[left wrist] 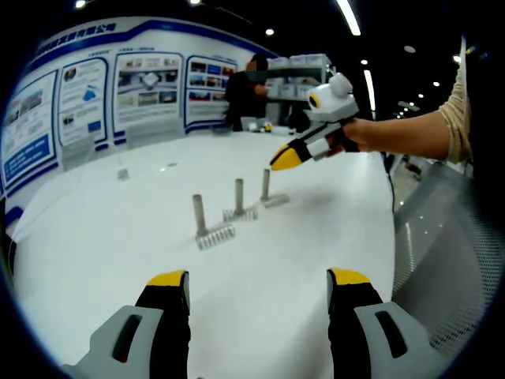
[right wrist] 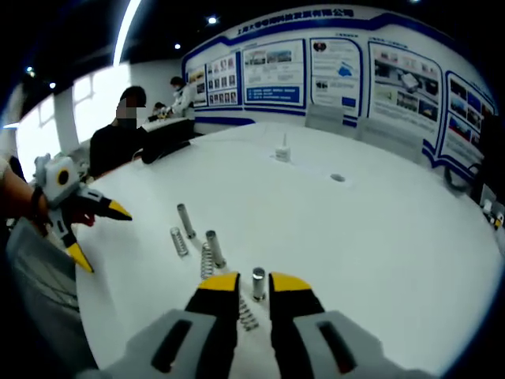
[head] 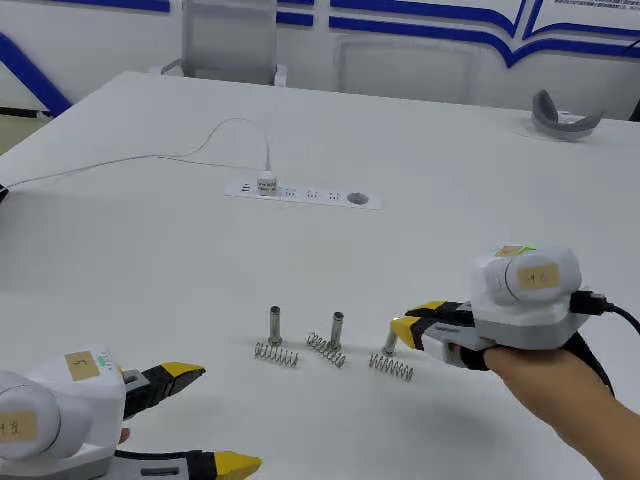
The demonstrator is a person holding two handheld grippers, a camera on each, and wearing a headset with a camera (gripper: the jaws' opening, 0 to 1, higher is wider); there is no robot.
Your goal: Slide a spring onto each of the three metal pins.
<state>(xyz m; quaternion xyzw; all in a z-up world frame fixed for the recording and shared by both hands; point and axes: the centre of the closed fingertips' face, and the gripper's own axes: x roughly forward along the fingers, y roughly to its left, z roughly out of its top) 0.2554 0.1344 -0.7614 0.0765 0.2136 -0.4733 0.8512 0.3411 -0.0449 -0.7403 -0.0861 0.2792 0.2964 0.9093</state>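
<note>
1. The left gripper (head: 220,417) is at the near left edge of the white table (head: 120,270); its jaws are spread wide and hold nothing
2. The left pin (head: 275,324) stands upright near the middle of the table, and the left spring (head: 276,353) lies flat just on the near side of its base
3. The middle pin (head: 337,327) stands upright just to the right, with the middle spring (head: 326,349) lying slantwise against its base
4. The right pin (head: 390,343) stands upright, and the right spring (head: 391,367) lies flat just on its near side
5. The right gripper (head: 415,320), held in a hand (head: 535,372), points left with its tips just beside the top of the right pin; in the right gripper view its jaws are parted only narrowly, with that pin showing in the gap, and I cannot tell whether they touch it
6. Farther off lies a power strip (head: 300,192) with a white cable (head: 150,158) running left
</note>
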